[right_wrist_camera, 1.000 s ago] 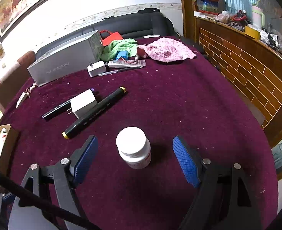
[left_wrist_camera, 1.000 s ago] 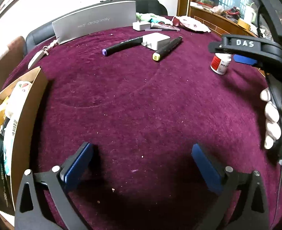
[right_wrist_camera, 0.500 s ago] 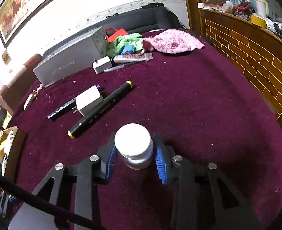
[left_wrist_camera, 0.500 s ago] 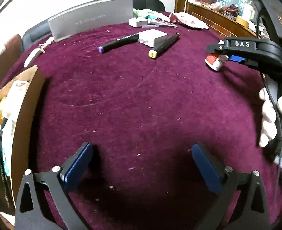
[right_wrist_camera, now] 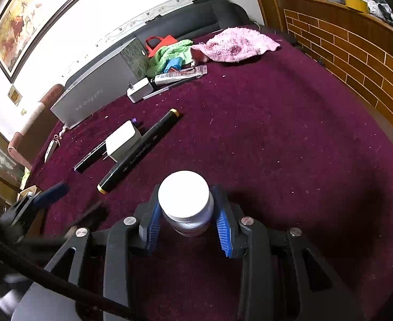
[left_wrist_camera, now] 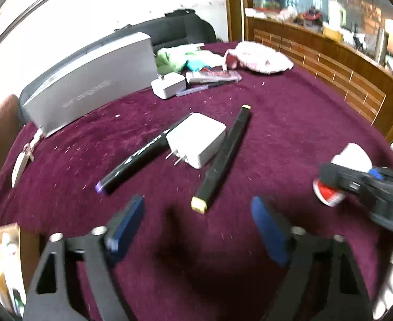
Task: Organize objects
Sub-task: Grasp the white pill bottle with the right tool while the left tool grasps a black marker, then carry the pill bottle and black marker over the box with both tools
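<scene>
White-capped bottle (right_wrist_camera: pixel 186 205) sits clamped between the right gripper (right_wrist_camera: pixel 188 220) fingers, near side of the maroon surface (right_wrist_camera: pixel 276 139). Left gripper (left_wrist_camera: pixel 196 223) fingers apart, have just been closing, nothing between them, yellow-tipped marker (left_wrist_camera: pixel 224 157) just beyond; white charger (left_wrist_camera: pixel 196 139) left of it.

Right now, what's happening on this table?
A person with a handheld gripper in each hand is tidying a maroon-clothed table. The right gripper is shut on a small white-capped pill bottle. The left gripper, whose jaws have just been closing with nothing between them, points at the yellow-tipped black marker beside a white plug charger and a purple-tipped black marker.
</scene>
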`<state>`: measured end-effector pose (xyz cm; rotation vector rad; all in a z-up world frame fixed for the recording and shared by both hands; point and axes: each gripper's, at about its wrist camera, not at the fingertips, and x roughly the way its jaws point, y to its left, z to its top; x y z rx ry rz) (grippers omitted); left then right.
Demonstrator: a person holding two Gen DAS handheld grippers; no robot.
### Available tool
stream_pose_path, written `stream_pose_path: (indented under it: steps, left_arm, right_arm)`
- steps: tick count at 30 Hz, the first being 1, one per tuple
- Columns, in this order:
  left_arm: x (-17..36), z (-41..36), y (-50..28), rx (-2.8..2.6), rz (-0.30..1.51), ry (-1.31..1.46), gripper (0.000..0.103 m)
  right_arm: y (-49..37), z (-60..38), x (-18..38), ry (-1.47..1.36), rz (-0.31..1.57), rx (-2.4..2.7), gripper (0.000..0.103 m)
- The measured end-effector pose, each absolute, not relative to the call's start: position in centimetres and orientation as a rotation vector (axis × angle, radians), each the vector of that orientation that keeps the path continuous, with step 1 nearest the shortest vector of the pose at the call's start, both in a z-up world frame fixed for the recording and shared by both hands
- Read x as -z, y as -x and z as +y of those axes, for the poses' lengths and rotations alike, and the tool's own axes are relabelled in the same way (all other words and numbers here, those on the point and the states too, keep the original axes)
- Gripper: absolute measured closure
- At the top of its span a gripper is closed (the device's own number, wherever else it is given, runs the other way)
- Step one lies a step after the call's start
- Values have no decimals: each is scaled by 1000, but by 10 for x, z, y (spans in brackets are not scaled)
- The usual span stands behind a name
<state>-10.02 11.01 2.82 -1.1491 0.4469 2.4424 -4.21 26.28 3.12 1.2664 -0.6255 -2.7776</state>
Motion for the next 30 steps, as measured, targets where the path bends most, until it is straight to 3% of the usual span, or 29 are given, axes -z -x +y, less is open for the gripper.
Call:
stream_pose_path:
  steps: [1, 2, 6, 8, 10, 12, 26, 30]
  left_arm:
    - [-24, 113, 108, -2418, 443, 1169, 48]
    - [-21, 115, 112, -2401, 434, 1186, 52]
    - [-21, 120, 126, -2386, 390, 1186, 57]
    - [-19, 124, 127, -2371, 360, 1183, 65]
    - [-20, 128, 123, -2345, 355, 1183, 85]
    - [-23, 132, 118, -2331, 380, 1191, 91]
    - [-26, 95, 63, -2311, 367, 1226, 89]
    - [-24, 112, 68, -2329, 394, 1217, 67]
  right_arm:
    - [43, 263, -31, -1266, -626, 2774, 70]
    - [43, 263, -32, -1265, -625, 2773, 70]
    - [46, 263, -31, -1263, -641, 2757, 69]
    - [46, 262, -31, -1263, -639, 2754, 68]
    - [46, 260, -31, -1262, -622, 2761, 68]
    - [47, 259, -30, -1267, -616, 2759, 68]
    - [47, 260, -26, -1280, -638, 2751, 64]
    - [46, 260, -25, -1272, -636, 2759, 62]
